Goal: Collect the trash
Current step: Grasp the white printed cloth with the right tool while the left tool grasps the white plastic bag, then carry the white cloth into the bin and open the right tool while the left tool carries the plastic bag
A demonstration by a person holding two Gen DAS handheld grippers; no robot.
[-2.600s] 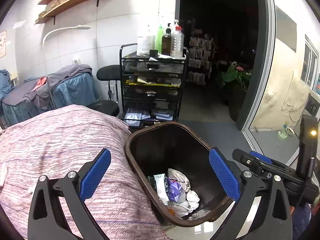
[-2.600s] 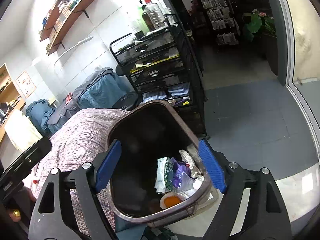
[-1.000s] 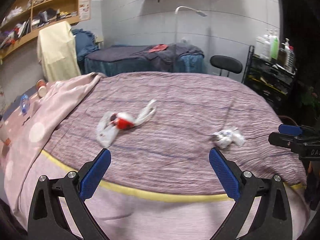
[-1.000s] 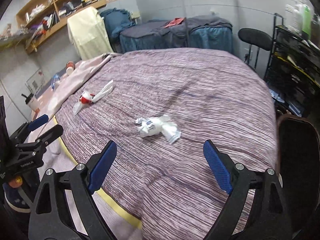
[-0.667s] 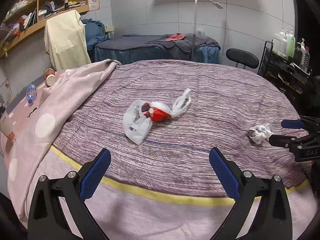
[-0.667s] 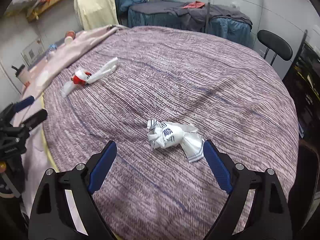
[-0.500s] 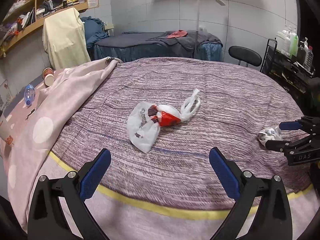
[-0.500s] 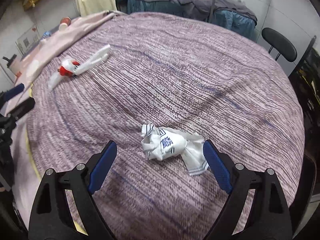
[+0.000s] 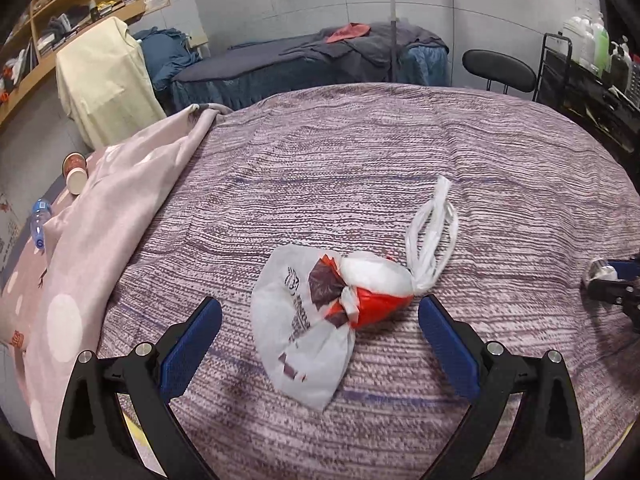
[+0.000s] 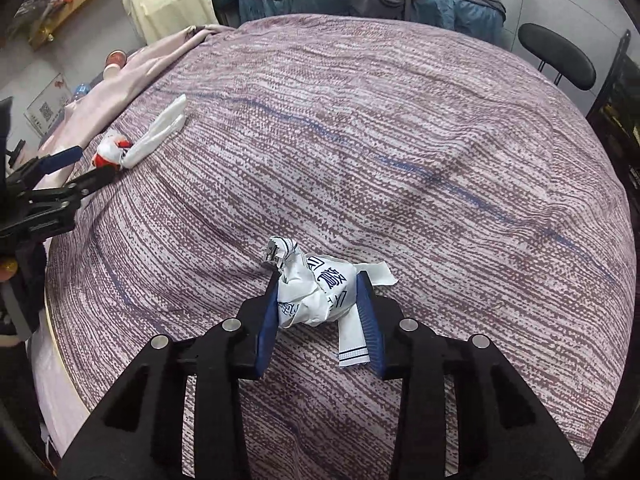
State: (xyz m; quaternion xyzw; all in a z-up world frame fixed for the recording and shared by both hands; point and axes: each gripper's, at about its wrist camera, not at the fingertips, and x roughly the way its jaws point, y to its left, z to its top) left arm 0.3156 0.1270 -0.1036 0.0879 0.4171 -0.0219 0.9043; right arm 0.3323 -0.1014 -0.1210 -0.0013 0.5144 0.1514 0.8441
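Bed with purple-striped knit cover. Pink dotted sheet folded back at 9 o'clock; paper cup and blue bottle beside it. Second bed, dark blue covers, at 12. Black stool at 1 o'clock. Cream cloth hangs at 10.

You work in a massage or beauty treatment room: draped treatment beds, a trolley of bottles, a stool, and wall shelves show it.
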